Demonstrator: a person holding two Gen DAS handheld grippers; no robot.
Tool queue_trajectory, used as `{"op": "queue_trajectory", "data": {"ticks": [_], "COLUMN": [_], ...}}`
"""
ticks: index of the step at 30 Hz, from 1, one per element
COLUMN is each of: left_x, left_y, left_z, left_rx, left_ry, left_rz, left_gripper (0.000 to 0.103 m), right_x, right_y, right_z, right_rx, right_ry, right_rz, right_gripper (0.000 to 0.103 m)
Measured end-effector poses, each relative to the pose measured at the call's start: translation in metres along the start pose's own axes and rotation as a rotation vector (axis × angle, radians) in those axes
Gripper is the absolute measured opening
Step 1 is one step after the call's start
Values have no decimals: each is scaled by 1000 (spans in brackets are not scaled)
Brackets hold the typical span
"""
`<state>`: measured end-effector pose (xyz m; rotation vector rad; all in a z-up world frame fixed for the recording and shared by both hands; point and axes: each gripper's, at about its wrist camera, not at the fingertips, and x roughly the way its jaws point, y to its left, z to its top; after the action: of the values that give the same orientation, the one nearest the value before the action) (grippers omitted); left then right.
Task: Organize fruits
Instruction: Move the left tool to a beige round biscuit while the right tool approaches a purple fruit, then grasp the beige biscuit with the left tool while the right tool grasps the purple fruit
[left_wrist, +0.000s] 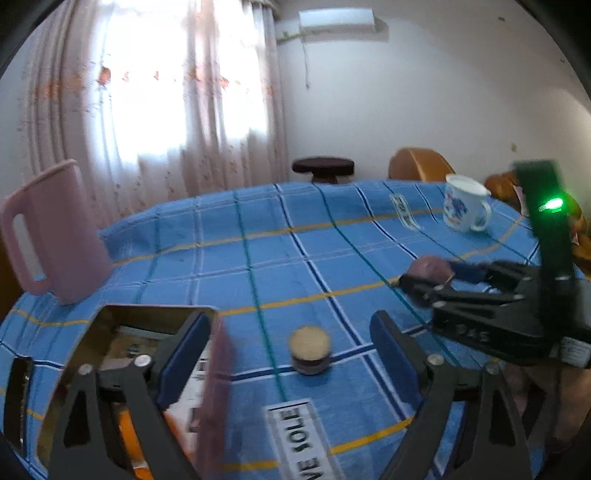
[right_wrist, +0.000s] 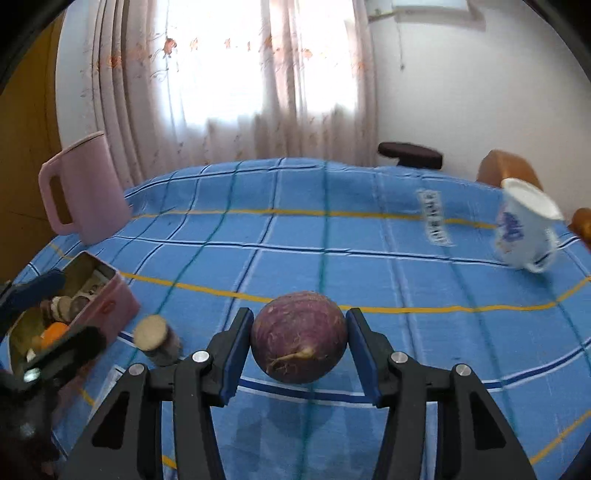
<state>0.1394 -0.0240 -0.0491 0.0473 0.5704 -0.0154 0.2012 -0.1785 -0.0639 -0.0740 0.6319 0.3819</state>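
The purple fruit (right_wrist: 300, 338) sits between the blue pads of the right gripper (right_wrist: 300, 350), both pads touching its sides, so the jaws are closed on it. Whether it is lifted or only resting on the tablecloth (right_wrist: 369, 229) I cannot tell; in the left view it seems to hang just above the cloth. The grip is near the widest part of a round, smooth skin. My judgement is that it could roll or squirt out if the gripper tilts or swings fast, and the blur at the frame's right side hints at quick motion.

The left gripper (left_wrist: 291, 354) is wide open and holds nothing. One finger reaches over the rim of the pink tin (right_wrist: 107, 310), which already contains an orange piece (right_wrist: 55, 330) and some round slices. A small cut stub (right_wrist: 153, 334) stands on the cloth just beside the tin, between the two grippers. If the fruit is headed for the tin, the left finger over the rim could block it, and a low pass could knock the stub over.

The right gripper points forward and slightly down, level with the table. The left one is lower, angled over the tin's near edge. A pink jug (right_wrist: 83, 188) and a white mug (right_wrist: 524, 229) stand well apart, at the far sides.
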Motion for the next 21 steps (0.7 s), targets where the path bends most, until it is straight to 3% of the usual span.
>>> {"op": "queue_trajectory", "data": {"ticks": [2,4,7,14,17,21], "left_x": [12,24,39,64,74,70], "left_y": [-3,-8,-11,-12,-10,-8], "left_z": [2,3,2,-2,-4,-4], "left_rx": [2,15,17,4,-18,-32], "left_ry": [39,78,135,239,289,273], "left_rz": [-4,-21,-22,-35,-60,-79], "left_gripper": [79,66,56,55,42,36], "right_x": [-3,-4,-5,-7,-5,-6], "right_y": [-8,-10,-5,-2,-1,-4], "right_z": [0,0,0,-1,-1,-2], "right_rx": [15,26,10,-4,-7,-1], "right_ry": [-7,-18,-30,-42,-36,-41], "right_rz": [9,23,27,36,38,49], "right_gripper": [53,53,53,53,53,53]}}
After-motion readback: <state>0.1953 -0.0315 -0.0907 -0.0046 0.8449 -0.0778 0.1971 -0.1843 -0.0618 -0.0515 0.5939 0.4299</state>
